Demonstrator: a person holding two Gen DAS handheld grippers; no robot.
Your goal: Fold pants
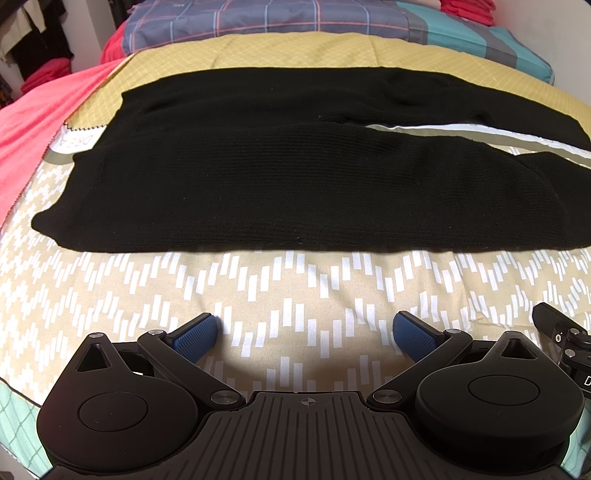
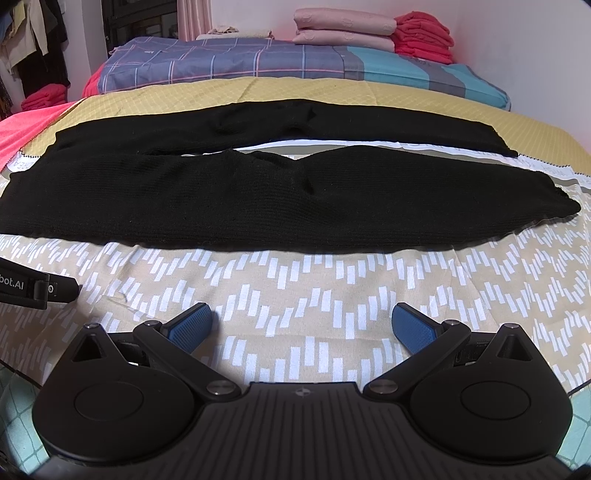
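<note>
Black pants (image 2: 258,199) lie flat across patterned bedspread (image 2: 295,280), both legs spread; nothing blocks them. Left gripper (image 1: 306,332) and right gripper (image 2: 302,323) gape, empty. Two folded stacks (image 2: 373,31) behind.

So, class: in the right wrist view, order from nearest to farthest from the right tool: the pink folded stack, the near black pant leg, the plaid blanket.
1. Near black pant leg, just ahead of the right tool.
2. Plaid blanket, beyond.
3. Pink folded stack, by the wall.
</note>
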